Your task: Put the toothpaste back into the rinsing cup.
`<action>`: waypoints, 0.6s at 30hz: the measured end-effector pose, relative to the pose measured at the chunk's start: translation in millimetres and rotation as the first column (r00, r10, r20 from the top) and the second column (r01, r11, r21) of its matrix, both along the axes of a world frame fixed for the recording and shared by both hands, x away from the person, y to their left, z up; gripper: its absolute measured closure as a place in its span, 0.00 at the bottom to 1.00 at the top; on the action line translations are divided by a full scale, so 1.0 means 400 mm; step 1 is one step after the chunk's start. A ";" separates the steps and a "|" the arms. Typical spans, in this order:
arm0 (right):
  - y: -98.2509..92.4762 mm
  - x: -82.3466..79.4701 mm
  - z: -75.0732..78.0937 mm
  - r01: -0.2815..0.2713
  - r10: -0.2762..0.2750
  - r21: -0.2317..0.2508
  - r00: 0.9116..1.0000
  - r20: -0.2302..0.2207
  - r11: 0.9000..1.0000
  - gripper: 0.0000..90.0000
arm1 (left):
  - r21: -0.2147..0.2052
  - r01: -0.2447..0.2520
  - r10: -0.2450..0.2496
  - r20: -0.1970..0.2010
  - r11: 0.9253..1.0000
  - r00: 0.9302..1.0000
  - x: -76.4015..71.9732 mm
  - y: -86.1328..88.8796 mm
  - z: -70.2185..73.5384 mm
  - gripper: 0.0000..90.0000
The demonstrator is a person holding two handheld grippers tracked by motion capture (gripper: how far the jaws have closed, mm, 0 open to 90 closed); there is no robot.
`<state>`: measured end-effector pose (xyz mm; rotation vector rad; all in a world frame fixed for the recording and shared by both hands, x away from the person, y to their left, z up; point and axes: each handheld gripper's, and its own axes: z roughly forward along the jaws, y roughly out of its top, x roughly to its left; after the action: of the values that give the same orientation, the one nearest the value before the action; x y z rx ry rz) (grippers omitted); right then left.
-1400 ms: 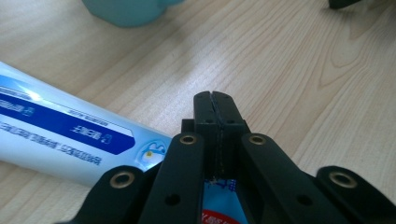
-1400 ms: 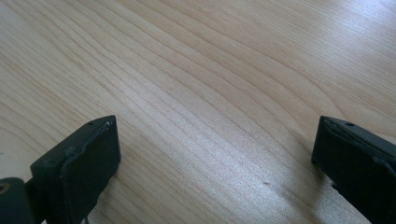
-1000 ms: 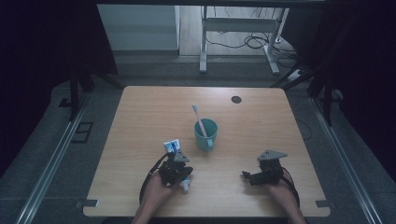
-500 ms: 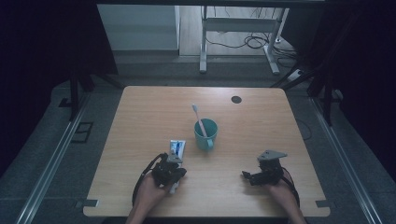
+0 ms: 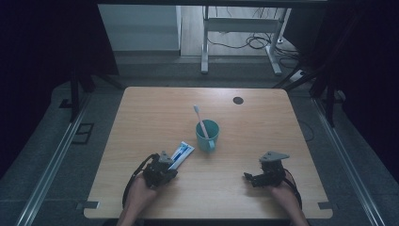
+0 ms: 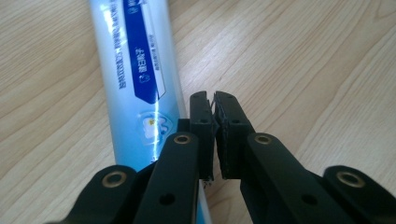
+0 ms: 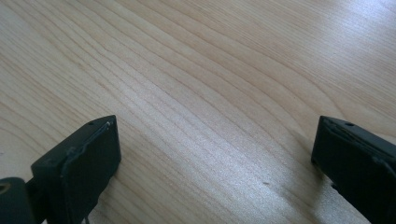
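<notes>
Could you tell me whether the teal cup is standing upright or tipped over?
Upright. In the high view the teal cup stands on the table with its mouth facing up, and the toothbrush leans inside it.

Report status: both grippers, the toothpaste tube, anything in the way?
Left gripper shut, empty, beside toothpaste tube lying flat on table. Right gripper open, empty. Cup with toothbrush stands just beyond tube.

My left gripper (image 5: 162,170) sits near-left with jaws closed together; my right gripper (image 5: 263,176) near-right, jaws spread wide.
</notes>
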<state>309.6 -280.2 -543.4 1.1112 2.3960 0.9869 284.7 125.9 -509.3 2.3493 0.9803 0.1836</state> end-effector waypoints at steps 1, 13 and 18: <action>0.000 0.000 0.000 0.000 0.000 0.000 1.000 0.000 1.000 0.01 | 0.002 -0.001 0.001 -0.003 1.000 1.000 0.001 0.005 -0.002 0.95; 0.000 0.000 0.000 0.000 0.000 0.000 1.000 -0.001 1.000 0.01 | 0.019 -0.002 0.001 0.033 1.000 0.999 0.014 0.007 0.040 0.80; 0.000 0.000 0.000 0.000 0.000 0.000 1.000 -0.001 1.000 0.01 | 0.053 -0.022 0.020 0.041 0.998 0.999 0.027 0.013 0.052 0.67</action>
<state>309.6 -280.2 -543.4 1.1116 2.3966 0.9869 295.3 131.2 -488.5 2.3747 0.9924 0.2677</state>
